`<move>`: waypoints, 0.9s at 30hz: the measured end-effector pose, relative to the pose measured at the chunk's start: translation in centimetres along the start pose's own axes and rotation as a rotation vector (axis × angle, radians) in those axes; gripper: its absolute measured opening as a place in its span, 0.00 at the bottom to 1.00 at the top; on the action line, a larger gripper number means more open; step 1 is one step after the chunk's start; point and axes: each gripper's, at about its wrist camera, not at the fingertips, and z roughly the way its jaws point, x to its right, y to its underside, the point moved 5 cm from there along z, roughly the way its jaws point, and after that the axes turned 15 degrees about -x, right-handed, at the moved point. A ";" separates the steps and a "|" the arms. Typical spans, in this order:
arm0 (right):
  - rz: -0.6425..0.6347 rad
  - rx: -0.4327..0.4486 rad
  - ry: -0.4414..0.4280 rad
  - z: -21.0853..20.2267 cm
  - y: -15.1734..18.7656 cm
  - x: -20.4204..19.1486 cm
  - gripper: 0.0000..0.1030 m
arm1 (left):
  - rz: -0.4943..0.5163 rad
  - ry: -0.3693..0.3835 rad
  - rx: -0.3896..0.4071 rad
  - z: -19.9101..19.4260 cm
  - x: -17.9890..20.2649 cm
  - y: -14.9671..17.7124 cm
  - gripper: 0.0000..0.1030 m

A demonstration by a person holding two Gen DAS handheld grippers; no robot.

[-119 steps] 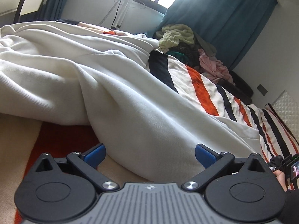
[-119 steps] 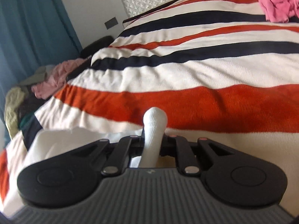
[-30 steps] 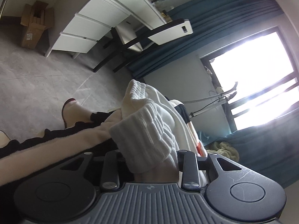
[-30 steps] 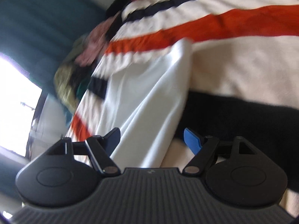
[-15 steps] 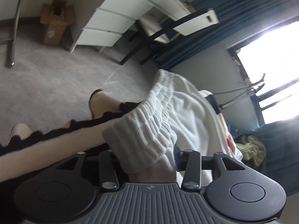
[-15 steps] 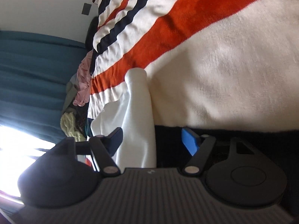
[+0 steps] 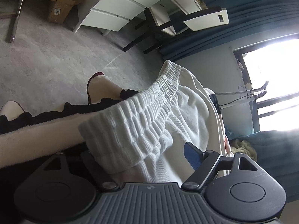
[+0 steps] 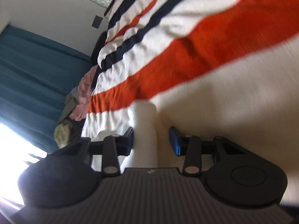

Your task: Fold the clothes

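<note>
While the white garment (image 7: pixel 155 123) drapes off the near edge of the bed, its ribbed elastic waistband lies bunched between the spread fingers of the left hand-held gripper (image 7: pixel 142 155), whose blue pad stands clear of the cloth on the right. The right hand-held gripper (image 8: pixel 151 141) is likewise parted, with a narrow fold of the same white fabric standing between its fingers, touching the left one and apart from the right. A striped blanket (image 8: pixel 196 43) covers the bed beyond it.

Cardboard box (image 7: pixel 60 1), drawers (image 7: pixel 119 7), curtain (image 8: pixel 33 74).
</note>
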 end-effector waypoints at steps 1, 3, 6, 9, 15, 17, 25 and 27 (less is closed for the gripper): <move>-0.015 0.003 0.008 0.5 -0.4 -0.2 0.37 | 0.019 -0.025 0.003 0.1 0.2 0.1 0.71; -0.049 -0.005 0.029 1.2 -0.7 -0.5 0.20 | 0.053 -0.074 0.012 0.2 0.6 0.2 0.58; -0.076 0.000 0.037 1.2 -0.9 -0.7 0.17 | 0.055 -0.061 0.019 0.1 0.5 -0.2 0.49; -0.092 0.013 0.034 0.7 -1.0 -0.9 0.11 | 0.053 -0.053 0.021 0.3 0.2 -0.6 0.44; -0.221 0.095 0.097 -1.3 -0.4 -3.5 0.07 | 0.076 -0.001 0.075 -1.6 0.8 -0.7 0.31; -0.244 0.127 0.135 -2.3 -0.3 -4.2 0.07 | 0.096 0.012 0.098 -2.5 1.3 -0.6 0.30; -0.257 0.211 0.324 -5.4 -0.7 -3.3 0.07 | 0.073 0.009 0.119 -5.2 0.8 0.1 0.24; -0.244 0.170 0.375 -4.8 -0.7 -2.3 0.08 | 0.077 -0.049 0.086 -5.1 0.2 0.4 0.24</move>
